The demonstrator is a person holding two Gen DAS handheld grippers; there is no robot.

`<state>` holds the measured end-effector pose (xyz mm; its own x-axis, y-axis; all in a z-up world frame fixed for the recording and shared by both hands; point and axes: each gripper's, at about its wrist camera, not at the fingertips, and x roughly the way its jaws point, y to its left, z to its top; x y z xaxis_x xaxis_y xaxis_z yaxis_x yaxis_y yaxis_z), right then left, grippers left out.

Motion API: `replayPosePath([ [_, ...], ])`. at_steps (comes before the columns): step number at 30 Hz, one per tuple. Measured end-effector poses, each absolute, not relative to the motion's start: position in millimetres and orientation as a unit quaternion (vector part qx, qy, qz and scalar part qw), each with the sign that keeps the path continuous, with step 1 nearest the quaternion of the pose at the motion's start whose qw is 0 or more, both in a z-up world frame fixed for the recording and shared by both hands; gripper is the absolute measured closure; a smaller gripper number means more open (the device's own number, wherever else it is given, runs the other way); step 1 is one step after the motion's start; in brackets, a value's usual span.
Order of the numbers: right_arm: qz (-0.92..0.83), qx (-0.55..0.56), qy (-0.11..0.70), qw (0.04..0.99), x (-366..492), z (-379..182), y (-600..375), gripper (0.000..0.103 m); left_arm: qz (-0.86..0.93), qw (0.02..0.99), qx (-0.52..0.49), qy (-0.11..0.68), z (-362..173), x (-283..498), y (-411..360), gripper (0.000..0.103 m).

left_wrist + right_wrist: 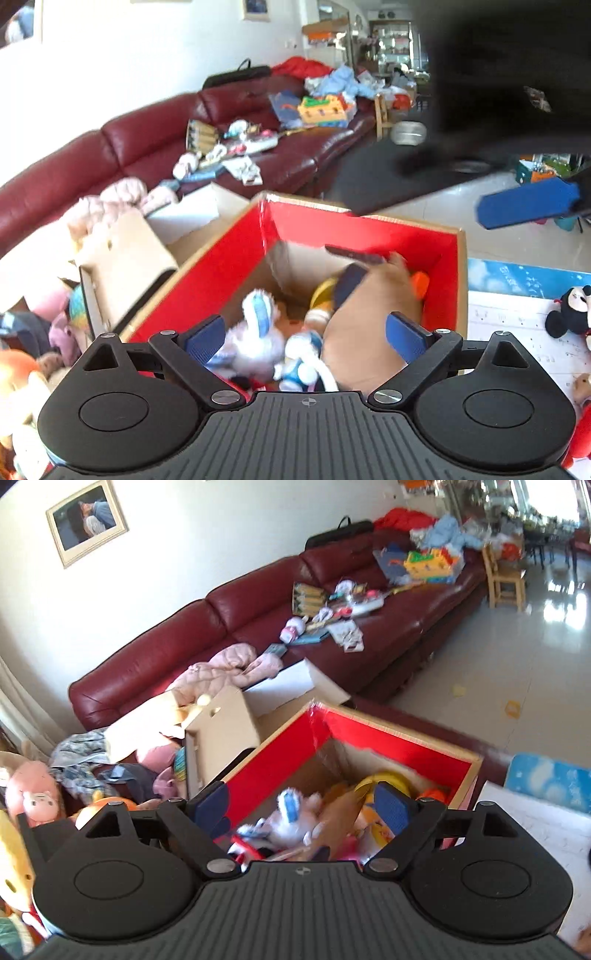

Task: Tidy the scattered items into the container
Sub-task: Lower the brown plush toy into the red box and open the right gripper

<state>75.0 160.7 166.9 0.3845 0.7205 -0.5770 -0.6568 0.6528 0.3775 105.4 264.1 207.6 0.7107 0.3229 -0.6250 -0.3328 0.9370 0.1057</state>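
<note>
Both grippers, left [304,341] and right [303,810], hang wide open and empty over the red box [448,266], its toys straight ahead below us. The next stray, a Mickey plush [570,310], lies off to the left gripper's right, so we judge the right gripper [528,207] nearer.

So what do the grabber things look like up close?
Both look the same. The left gripper and the right gripper each have a black ribbed body with two round black discs, shiny silver screws, and a small crosshair mark in the middle. Black arms lead out to two flat blue fingers with a bumpy grip surface. No cables or sleeves show.
</note>
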Motion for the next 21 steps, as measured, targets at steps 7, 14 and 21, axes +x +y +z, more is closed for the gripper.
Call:
replayPosePath([
  [7, 0.397, 0.035, 0.404, 0.823, 76.0, 148.8, 153.8, 0.015, 0.17, 0.918, -0.001, 0.358, 186.5, 89.4, 261.6, 0.003],
  [14, 0.407, 0.039, 0.421, 0.81, 72.1, 145.9, 151.1, 0.013, 0.163, 0.921, 0.003, 0.354, 163.4, 84.5, 261.1, 0.002],
  [21, 0.409, 0.037, 0.429, 0.805, 70.9, 143.6, 150.5, 0.013, 0.157, 0.921, 0.007, 0.358, 159.4, 76.2, 254.5, 0.002],
])
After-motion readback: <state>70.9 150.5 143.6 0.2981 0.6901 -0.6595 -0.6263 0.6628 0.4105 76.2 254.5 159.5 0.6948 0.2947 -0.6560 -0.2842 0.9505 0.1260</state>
